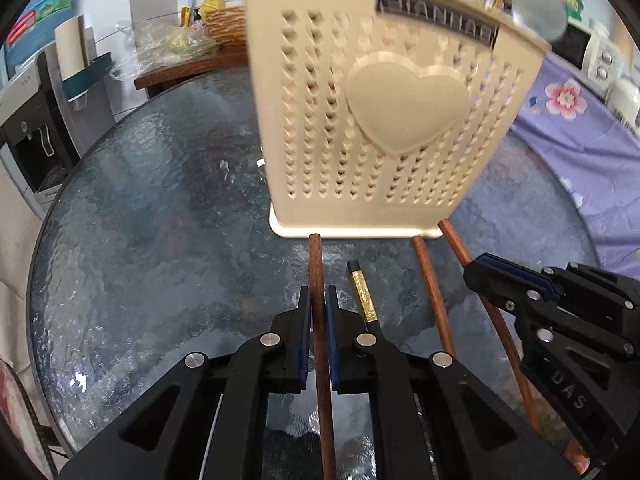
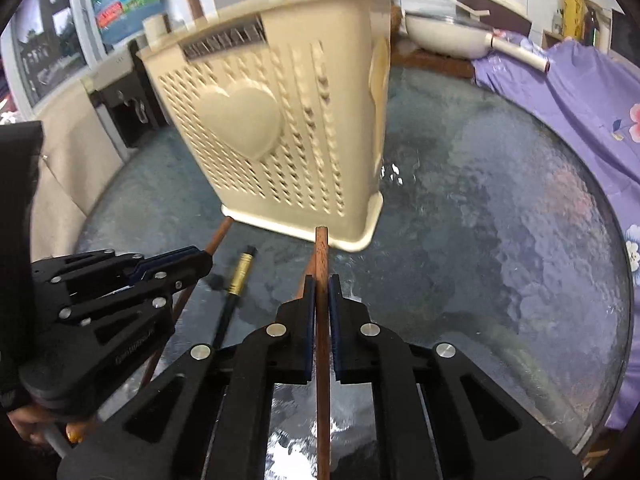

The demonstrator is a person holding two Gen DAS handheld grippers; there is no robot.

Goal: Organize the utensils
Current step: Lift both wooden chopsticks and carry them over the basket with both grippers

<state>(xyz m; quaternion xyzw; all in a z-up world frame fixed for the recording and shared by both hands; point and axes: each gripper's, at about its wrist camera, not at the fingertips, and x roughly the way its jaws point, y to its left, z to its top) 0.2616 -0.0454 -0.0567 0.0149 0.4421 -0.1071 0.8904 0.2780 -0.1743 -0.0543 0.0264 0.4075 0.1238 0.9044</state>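
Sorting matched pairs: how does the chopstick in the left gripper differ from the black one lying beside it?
The held chopstick is plain reddish-brown wood; the black chopstick has a gold patterned band. The brown one is clamped in the left gripper; the black one lies loose. Both point toward the cream holder.

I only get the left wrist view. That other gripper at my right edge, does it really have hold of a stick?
Observer: Yes. The right wrist view shows the right gripper shut on a brown chopstick that runs straight between its pads.
Operator: What's behind the cream holder?
Observer: A white pan sits beyond the holder, off the glass table.
Operator: Who carries my gripper?
Observer: A hand in a dark sleeve, below the left gripper.
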